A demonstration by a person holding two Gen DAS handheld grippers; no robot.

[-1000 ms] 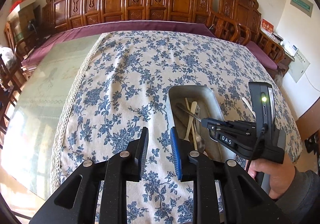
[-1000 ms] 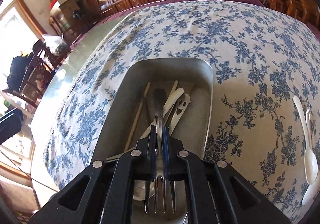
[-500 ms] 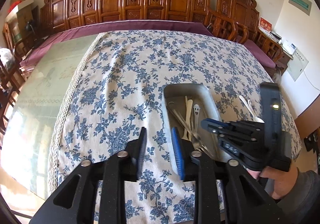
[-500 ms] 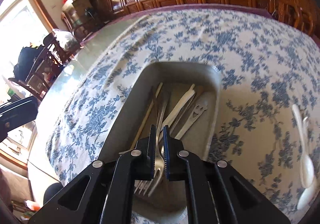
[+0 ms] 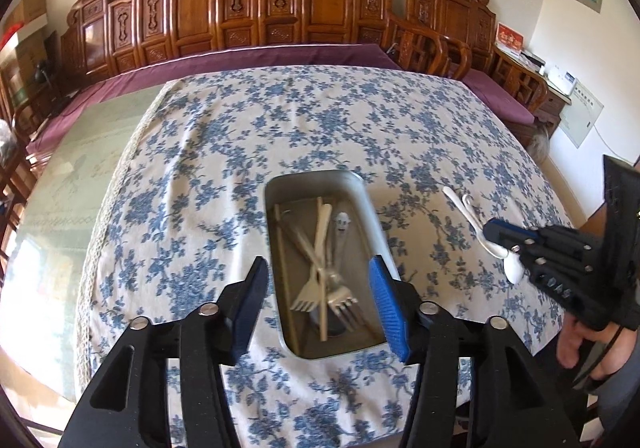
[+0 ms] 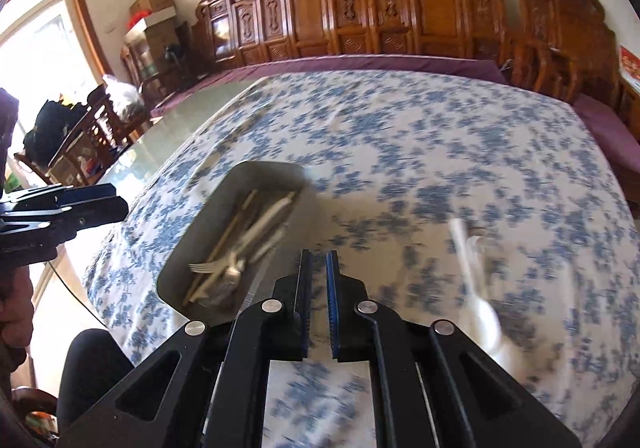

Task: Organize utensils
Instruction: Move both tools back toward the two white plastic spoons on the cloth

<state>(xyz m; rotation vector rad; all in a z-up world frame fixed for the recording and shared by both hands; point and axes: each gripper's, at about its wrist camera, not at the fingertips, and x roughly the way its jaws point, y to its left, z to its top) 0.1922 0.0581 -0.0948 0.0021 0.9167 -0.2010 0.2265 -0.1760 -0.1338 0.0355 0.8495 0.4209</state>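
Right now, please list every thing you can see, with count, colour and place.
tray: 1, grey metal, on the cloth near the front edge
utensils: several, forks and sticks, silver, white and wood, inside the tray
spoons: 2, white, on the cloth right of the tray
tablecloth: 1, white with blue flowers, over the table
chairs: a row, carved brown wood, behind the table
left gripper: black, blue pads, open, above the tray
right gripper: black, blue pads, narrowly open, empty, between tray and spoons

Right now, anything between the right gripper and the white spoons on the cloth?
Nothing visible. The white spoons lie on bare tablecloth right of the right gripper; the metal tray sits on its other side.
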